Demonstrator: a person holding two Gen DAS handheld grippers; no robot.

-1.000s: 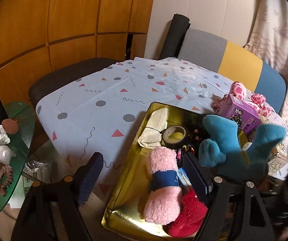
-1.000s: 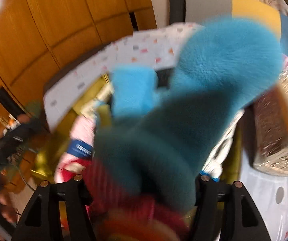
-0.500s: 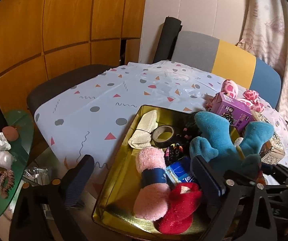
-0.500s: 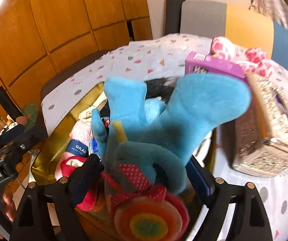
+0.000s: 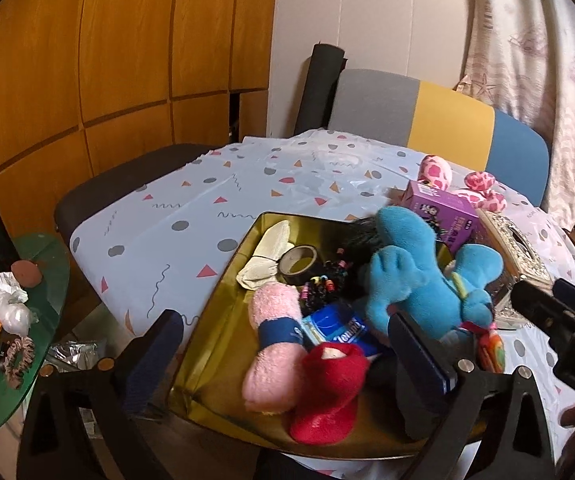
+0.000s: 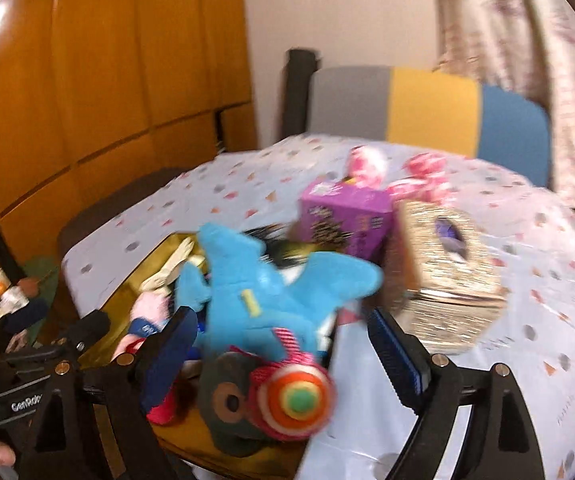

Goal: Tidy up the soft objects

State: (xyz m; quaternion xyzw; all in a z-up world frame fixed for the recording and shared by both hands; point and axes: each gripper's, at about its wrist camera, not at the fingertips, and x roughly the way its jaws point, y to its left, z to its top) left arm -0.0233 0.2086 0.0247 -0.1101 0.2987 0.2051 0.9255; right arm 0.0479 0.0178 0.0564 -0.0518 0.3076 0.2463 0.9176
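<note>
- The blue plush toy [image 5: 419, 280] lies in my gold tray [image 5: 215, 344], at its right end.
- Left of the toy in that tray: pink roll [image 5: 275, 340], red sock [image 5: 329, 392], tape ring [image 5: 298, 264].
- My left claw [image 5: 283, 364] hangs wide open over the tray, empty.
- My right claw [image 6: 283, 344] stands open around the toy, pads clear of it.

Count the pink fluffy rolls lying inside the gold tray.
1: the pink roll, navy-banded, lies in the gold tray beside the red plush. Others may hide under the blue plush toy.
</note>
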